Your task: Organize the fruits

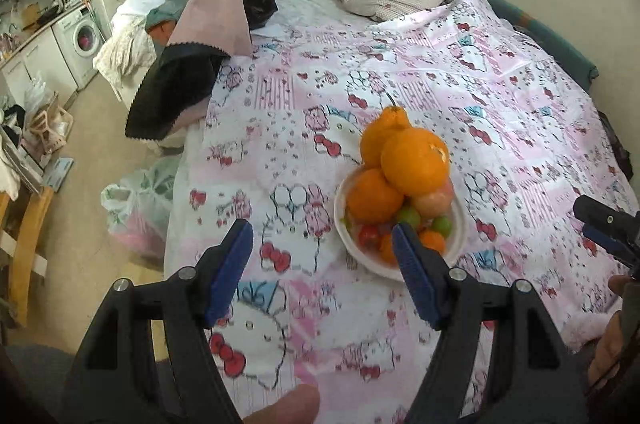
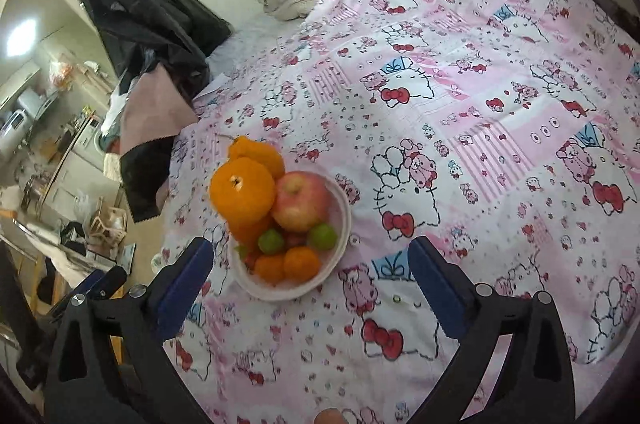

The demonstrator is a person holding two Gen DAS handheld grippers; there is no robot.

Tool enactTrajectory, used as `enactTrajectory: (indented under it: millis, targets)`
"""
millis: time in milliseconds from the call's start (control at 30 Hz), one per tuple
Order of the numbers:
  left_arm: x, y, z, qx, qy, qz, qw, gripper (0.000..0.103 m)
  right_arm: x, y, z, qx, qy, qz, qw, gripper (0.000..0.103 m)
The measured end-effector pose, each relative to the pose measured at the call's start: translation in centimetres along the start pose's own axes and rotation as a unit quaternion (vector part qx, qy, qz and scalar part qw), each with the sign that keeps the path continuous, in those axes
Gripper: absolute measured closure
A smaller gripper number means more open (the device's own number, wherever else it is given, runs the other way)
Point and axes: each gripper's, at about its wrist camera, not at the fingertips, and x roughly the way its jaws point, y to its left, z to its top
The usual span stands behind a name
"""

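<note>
Bowl: round white bowl (image 2: 344, 220) heaped with oranges, apple, green fruit, on the pink cartoon-print bedspread (image 2: 460, 112).
Left gripper (image 1: 322, 260): jaws apart, empty, above bowl's near rim.
Right gripper (image 2: 310, 264): jaws wide, empty, above bowl.

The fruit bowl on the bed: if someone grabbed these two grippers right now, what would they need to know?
Left gripper: open, holding nothing, above the bedspread just short of the bowl.
Right gripper: open, empty, hovering near the bowl.
Fruit: all heaped in the white bowl. Large oranges are stacked on top, an apple beside them, green fruits and small oranges below.
Done: no fruit lies loose on the bedspread.
Left: the stack looks tall, so it may need steadying.
</note>
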Motion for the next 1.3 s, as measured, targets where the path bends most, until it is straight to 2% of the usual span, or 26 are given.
enactTrajectory:
  millis: [133,300,400,500,567,700,767,867,1300]
  targets:
    - [-2.3,0.6,-1.8,-0.009,-0.010,-0.037,0.9992,0.032,-1.5,0.8,-2.0,-0.025,-0.007,-0.008,1.000,0.000]
    - [-3.8,0.7,-3.7,-0.009,-0.033,-0.039,0.9987,0.011,-2.5,1.4,-4.1,-0.034,-0.042,-0.016,0.998,0.000]
    - [-3.0,0.0,-4.1,-0.001,-0.036,-0.022,0.9991,0.003,-2.1,1.8,-4.9,-0.041,-0.055,-0.048,0.997,0.000]
    - [-2.2,-0.3,-4.4,0.006,-0.046,-0.023,0.9987,0.001,-1.4,3.2,-5.2,-0.088,-0.056,-0.075,0.992,0.000]
    - [-1.7,-0.4,-4.5,0.006,-0.040,-0.017,0.9990,0.001,-1.2,3.9,-5.4,-0.106,-0.060,-0.082,0.989,0.000]
    - [-1.3,-0.3,-4.6,-0.012,-0.028,-0.037,0.9989,0.000,-0.8,4.9,-6.0,-0.134,-0.059,-0.091,0.985,0.000]
    - [-1.3,-0.4,-4.7,-0.006,-0.028,-0.034,0.9990,0.000,-0.7,5.3,-6.2,-0.148,-0.062,-0.095,0.983,0.000]
    - [-1.4,-0.6,-4.7,0.000,-0.033,-0.023,0.9992,0.000,-0.4,5.6,-6.3,-0.154,-0.061,-0.099,0.981,0.000]
    - [-1.5,-1.2,-4.8,0.008,-0.032,-0.032,0.9989,0.000,-0.3,5.5,-6.3,-0.151,-0.060,-0.105,0.981,0.000]
